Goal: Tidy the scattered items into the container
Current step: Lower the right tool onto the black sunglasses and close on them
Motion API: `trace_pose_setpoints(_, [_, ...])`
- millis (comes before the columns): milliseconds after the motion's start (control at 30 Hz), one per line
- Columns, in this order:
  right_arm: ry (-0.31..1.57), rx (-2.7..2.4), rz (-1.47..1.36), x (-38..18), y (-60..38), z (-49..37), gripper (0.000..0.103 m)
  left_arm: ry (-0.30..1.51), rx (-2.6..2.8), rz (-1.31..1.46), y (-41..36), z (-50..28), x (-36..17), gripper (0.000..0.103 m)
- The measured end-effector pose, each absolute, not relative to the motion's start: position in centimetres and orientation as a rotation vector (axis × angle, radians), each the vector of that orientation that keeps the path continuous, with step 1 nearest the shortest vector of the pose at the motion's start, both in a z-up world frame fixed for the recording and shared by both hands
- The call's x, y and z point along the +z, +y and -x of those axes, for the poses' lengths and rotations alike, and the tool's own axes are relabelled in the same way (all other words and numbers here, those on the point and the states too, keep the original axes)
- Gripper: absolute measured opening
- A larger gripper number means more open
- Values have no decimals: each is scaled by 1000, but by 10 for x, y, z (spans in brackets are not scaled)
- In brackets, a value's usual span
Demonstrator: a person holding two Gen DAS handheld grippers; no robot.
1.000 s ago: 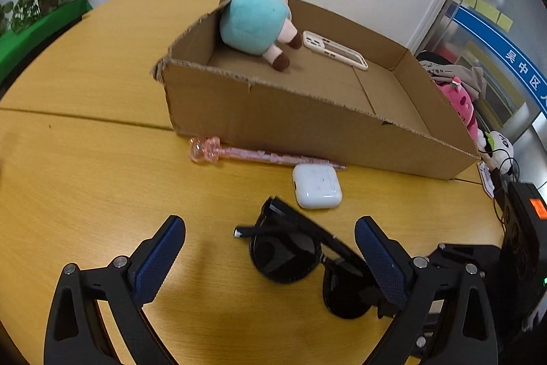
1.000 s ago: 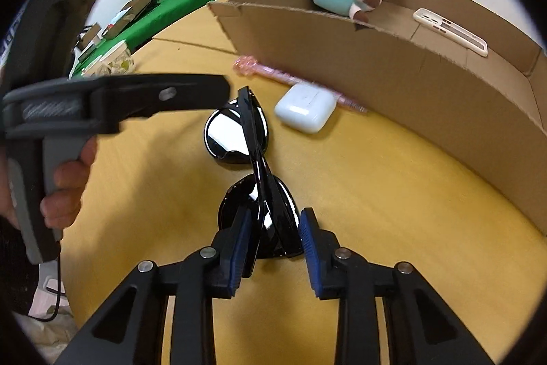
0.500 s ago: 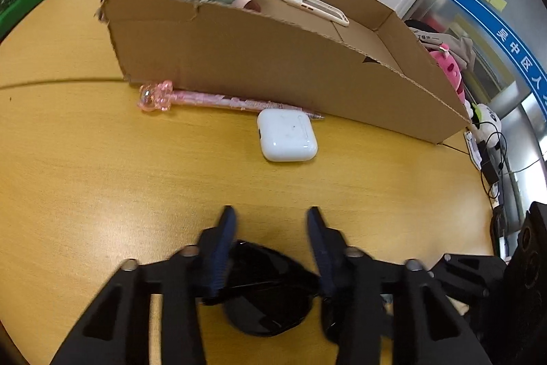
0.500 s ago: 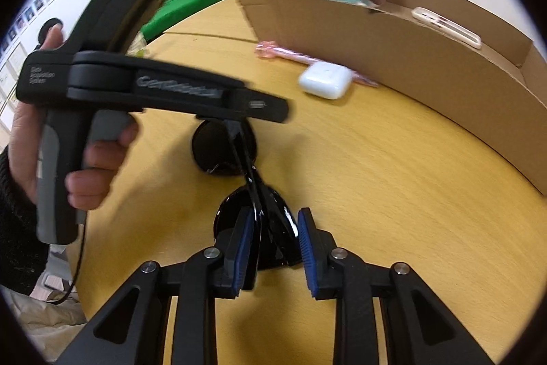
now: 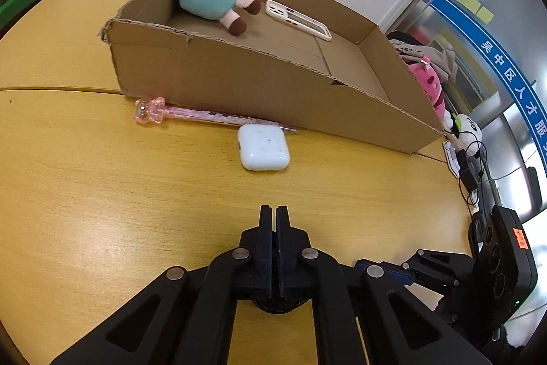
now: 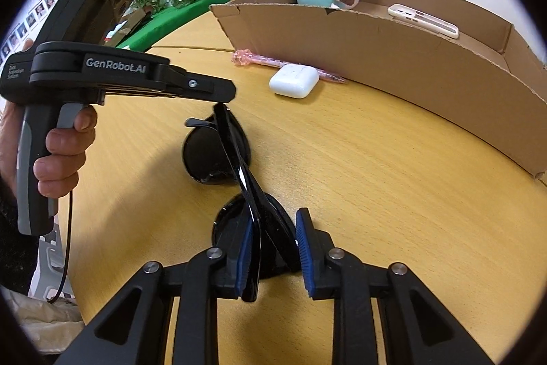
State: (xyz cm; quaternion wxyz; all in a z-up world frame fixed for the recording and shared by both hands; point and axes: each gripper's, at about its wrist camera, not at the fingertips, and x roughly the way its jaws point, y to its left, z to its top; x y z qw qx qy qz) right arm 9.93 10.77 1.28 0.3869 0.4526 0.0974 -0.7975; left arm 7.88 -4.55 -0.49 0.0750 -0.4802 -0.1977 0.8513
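Both claws pinch the black sunglasses (image 6: 236, 159) at lower centre, left claw (image 6: 224, 100) closed on one end, right claw (image 6: 273, 248) on the other, while an earbud case (image 6: 294, 80) and pink pen (image 5: 205, 117) lie before the cardboard box (image 5: 273, 84) above.

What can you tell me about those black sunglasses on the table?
The sunglasses are glossy black plastic with dark lenses, standing on their lens edges on the yellow wooden table. The right gripper clamps the near lens. The left gripper, shut, meets the frame's far end from above; whether it actually grips the frame is unclear.
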Motion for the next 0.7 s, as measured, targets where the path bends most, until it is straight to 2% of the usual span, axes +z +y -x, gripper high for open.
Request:
trace_pose_setpoints(233, [330, -1970, -1119, 20, 85, -102, 28, -566, 2530, 1459, -33, -75, -10, 1])
trace_pose_setpoints(267, [334, -1965, -1134, 18, 83, -100, 26, -561, 2529, 1454, -31, -76, -9, 1])
trace_pose_setpoints(333, [305, -1958, -1153, 17, 80, -95, 12, -558, 2533, 1435, -31, -78, -6, 1])
trace_pose_setpoints(400, [308, -1984, -1152, 18, 80, -93, 9, -586, 2541, 1417, -36, -80, -4, 2])
trace_pose_setpoints(467, [280, -1995, -1140, 20, 83, -93, 9, -619, 2549, 1400, -43, -85, -2, 22])
trace_pose_setpoints(500, [262, -2003, -1134, 21, 85, -92, 9, -635, 2557, 1389, -47, -87, -1, 49])
trace_pose_setpoints(533, [248, -2015, -1132, 22, 87, -92, 9, -663, 2558, 1377, -51, -90, -1, 70])
trace_pose_setpoints(600, [209, -2046, -1131, 23, 93, -91, 9, -753, 2513, 1358, -56, -95, -5, 78])
trace_pose_setpoints(700, [132, -2086, -1143, 22, 103, -88, 9, -837, 2427, 1389, -57, -95, -17, 83])
